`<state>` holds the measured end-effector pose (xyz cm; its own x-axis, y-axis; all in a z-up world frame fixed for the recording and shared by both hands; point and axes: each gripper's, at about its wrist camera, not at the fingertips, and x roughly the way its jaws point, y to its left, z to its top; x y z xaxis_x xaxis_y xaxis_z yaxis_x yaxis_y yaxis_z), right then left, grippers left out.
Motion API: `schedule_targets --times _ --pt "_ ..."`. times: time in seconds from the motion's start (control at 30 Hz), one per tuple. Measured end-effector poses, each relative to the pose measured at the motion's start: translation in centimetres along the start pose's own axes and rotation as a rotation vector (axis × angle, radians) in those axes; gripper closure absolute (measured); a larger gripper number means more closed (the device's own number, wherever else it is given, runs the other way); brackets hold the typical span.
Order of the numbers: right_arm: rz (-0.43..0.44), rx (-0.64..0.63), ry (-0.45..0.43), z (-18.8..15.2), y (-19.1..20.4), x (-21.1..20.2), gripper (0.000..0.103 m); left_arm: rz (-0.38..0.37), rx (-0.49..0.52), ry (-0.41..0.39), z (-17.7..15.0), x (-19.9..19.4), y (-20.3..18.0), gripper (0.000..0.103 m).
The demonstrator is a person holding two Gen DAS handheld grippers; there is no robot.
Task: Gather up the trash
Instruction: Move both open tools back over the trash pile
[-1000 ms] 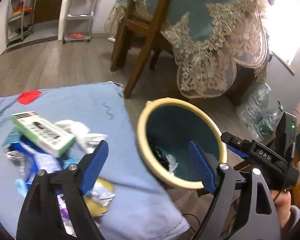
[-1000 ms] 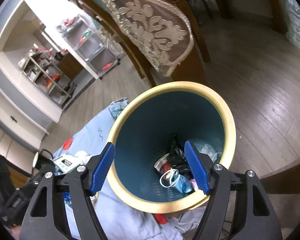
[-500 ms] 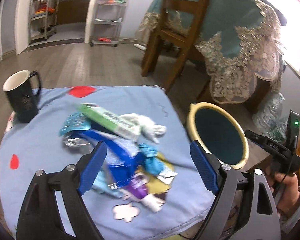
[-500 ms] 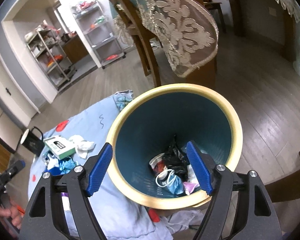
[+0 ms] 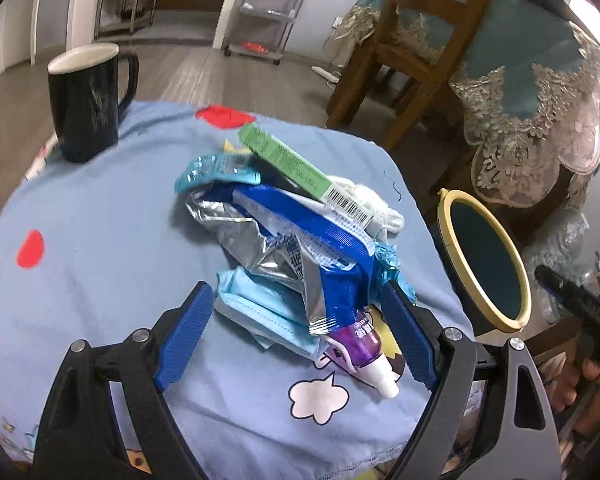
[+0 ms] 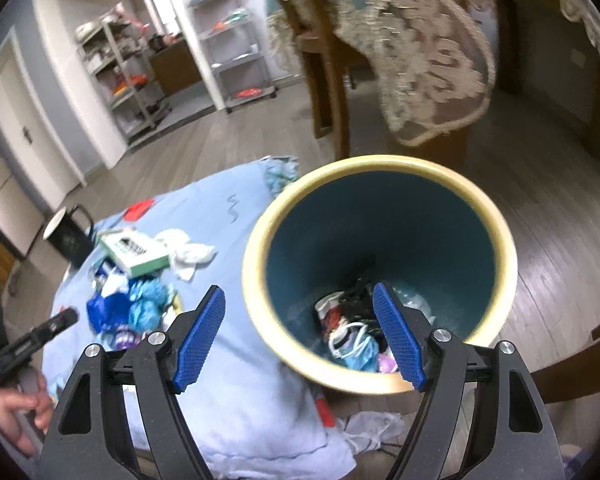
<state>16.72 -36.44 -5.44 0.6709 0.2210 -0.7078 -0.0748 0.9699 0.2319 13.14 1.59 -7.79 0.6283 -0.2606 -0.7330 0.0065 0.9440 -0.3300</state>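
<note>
A pile of trash lies on the blue cloth (image 5: 100, 240): a green box (image 5: 296, 164), a blue and silver wrapper (image 5: 300, 236), a pale blue face mask (image 5: 260, 308) and a purple bottle (image 5: 360, 344). My left gripper (image 5: 296, 336) is open, its jaws either side of the mask and bottle, just above them. The teal bin with a cream rim (image 6: 380, 264) stands beside the table and holds several scraps. My right gripper (image 6: 300, 336) is open and empty over the bin's near rim. The pile also shows in the right wrist view (image 6: 132, 288).
A black mug (image 5: 86, 100) stands at the cloth's far left corner. A wooden chair (image 5: 412, 40) and a table with a lace-edged cloth (image 5: 540, 92) stand behind the bin (image 5: 484, 264). Plastic bottles (image 5: 560, 240) lie on the floor by the bin.
My left gripper has swung left from the bin and come down close over the trash pile. My right gripper has drawn back a little from the bin, still open.
</note>
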Motion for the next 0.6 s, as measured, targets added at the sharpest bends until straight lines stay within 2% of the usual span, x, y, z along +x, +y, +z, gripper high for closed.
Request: schedule_targets --times 0.17,0.23,0.3,0.43,0.6 --pt "0.037 -0.116 0.046 -1.2 3.7 0.9 0.026 -0.031 -0.027 -0.01 0.3 0.7 0.6 0.021" --pt "0.046 -0.15 0.064 -1.5 4.8 1.5 0.026 -0.045 -0.036 -0.012 0.4 0.9 0.7 0.027" --pt "0.056 -0.158 0.082 -1.6 5.6 2.1 0.026 -0.048 -0.055 -0.017 0.7 0.9 1.2 0.027" --pt "0.082 -0.153 0.115 -1.6 7.1 3.4 0.026 -0.036 -0.126 -0.055 1.9 0.1 3.0 0.027" --pt "0.109 -0.191 0.156 -1.7 9.8 5.4 0.027 0.018 -0.201 -0.108 4.4 -0.4 6.2 0.026"
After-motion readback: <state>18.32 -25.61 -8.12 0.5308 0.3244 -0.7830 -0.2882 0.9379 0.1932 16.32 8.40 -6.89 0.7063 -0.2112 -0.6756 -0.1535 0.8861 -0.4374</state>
